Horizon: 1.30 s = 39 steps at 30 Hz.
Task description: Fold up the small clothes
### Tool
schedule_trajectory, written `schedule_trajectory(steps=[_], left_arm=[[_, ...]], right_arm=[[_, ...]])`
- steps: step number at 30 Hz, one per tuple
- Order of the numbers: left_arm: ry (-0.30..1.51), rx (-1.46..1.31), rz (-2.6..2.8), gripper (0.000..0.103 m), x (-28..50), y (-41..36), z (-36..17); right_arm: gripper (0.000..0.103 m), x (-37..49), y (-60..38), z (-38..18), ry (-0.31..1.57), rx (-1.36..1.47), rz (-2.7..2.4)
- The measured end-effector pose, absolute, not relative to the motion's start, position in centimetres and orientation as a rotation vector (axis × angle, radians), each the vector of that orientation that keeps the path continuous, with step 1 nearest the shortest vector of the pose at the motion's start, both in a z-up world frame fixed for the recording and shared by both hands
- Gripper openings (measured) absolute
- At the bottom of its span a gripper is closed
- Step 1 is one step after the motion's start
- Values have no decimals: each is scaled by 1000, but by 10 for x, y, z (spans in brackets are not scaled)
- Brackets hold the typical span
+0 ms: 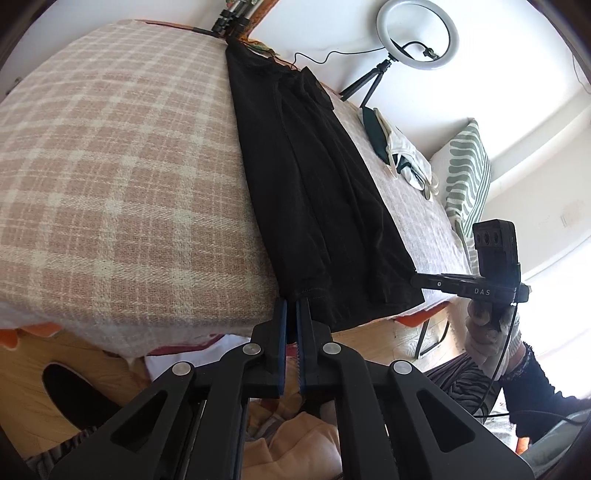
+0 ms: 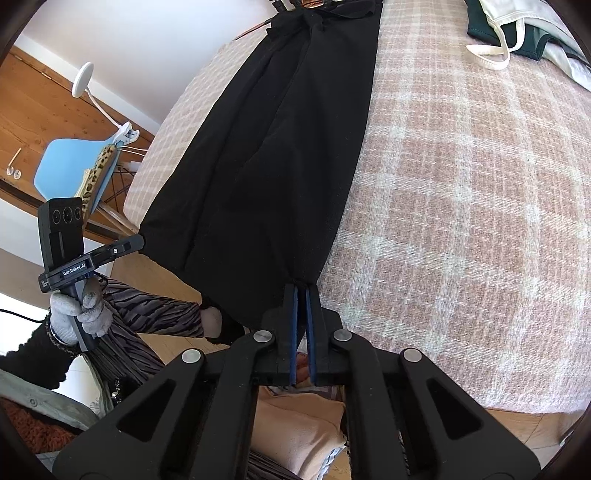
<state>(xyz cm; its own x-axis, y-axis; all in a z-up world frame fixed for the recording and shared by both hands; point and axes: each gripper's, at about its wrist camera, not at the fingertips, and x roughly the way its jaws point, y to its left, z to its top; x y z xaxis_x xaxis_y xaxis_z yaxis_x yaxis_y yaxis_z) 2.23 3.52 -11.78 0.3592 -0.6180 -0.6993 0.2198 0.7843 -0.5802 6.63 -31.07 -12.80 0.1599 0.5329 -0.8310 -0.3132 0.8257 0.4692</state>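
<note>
A long black garment [image 1: 317, 192] lies stretched lengthwise on a pink and cream plaid blanket [image 1: 122, 177], folded into a narrow strip. My left gripper [image 1: 294, 303] is shut on its near hem at the left corner. My right gripper [image 2: 303, 288] is shut on the near hem at the other corner of the same garment [image 2: 273, 158]. The right gripper also shows in the left wrist view [image 1: 415, 277], and the left gripper shows in the right wrist view [image 2: 142, 242]. Both corners sit at the blanket's near edge [image 2: 424, 332].
A dark green and cream pile of clothes [image 1: 399, 151] lies at the blanket's far right, also in the right wrist view [image 2: 517, 33]. A ring light on a tripod [image 1: 417, 33] and a striped cushion [image 1: 469, 170] stand beyond. A blue chair [image 2: 77, 162] is at the left.
</note>
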Motion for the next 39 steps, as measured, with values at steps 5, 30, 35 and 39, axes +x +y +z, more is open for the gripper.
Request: schedule_trajectory(steps=[5, 30, 35, 39], left_arm=[[1134, -433, -555, 12, 27, 35, -129], [975, -489, -627, 3, 74, 36, -79], [944, -460, -618, 3, 105, 33, -70], [945, -469, -585, 3, 135, 38, -75]], right_arm=[[5, 68, -311, -130, 1296, 243, 640], [6, 96, -313, -93, 1161, 448, 698], [6, 129, -313, -90, 1124, 494, 656], [6, 165, -313, -94, 1106, 541, 622]])
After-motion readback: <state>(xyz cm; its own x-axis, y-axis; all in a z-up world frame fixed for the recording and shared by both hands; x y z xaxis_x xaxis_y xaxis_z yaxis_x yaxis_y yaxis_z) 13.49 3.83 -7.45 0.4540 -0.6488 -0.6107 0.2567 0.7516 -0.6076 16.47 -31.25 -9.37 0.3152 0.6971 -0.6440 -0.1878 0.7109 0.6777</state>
